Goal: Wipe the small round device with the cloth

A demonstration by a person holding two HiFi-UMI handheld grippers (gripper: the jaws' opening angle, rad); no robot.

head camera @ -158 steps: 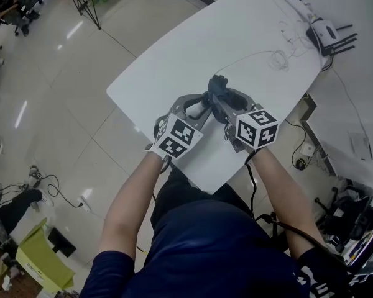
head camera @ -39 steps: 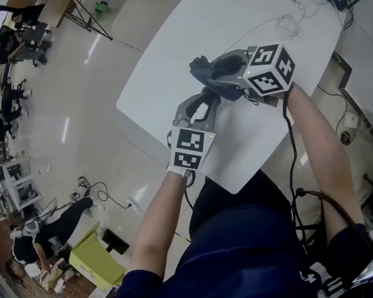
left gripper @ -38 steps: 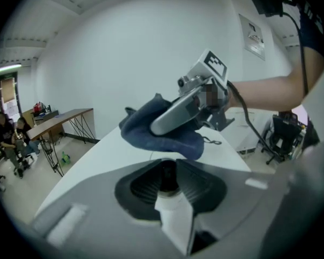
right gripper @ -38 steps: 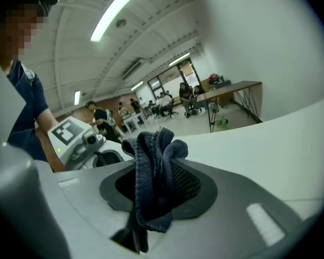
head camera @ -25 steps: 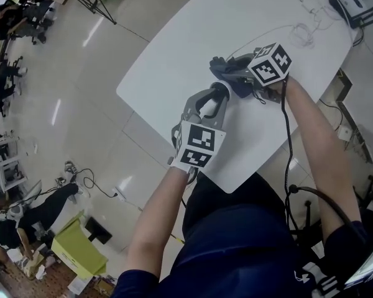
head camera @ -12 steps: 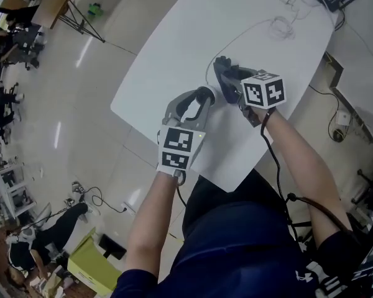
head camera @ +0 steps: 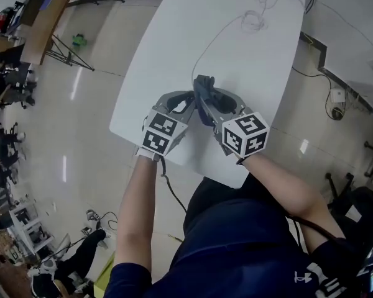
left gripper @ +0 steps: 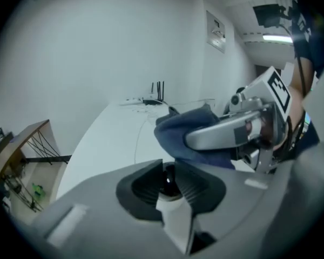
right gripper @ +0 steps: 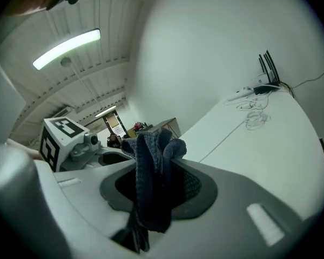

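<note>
Entry: small round device, clamped for wiping over the white table.
Head view: left gripper and right gripper meet tip to tip, with the dark blue cloth bunched between them. Left gripper view: the jaws, just closing, pinch the device narrowly, likely to steady it; the cloth hangs just beside. Right gripper view: jaws clamped on the cloth, with a wad protruding, presumably as the wiping face.

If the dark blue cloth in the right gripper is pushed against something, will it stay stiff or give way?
Probably it gives way: the cloth droops in loose folds between the fingers of the right gripper. Its knitted-looking surface likely drags rather than slips. It seems light: its top folds stand unsupported.
</note>
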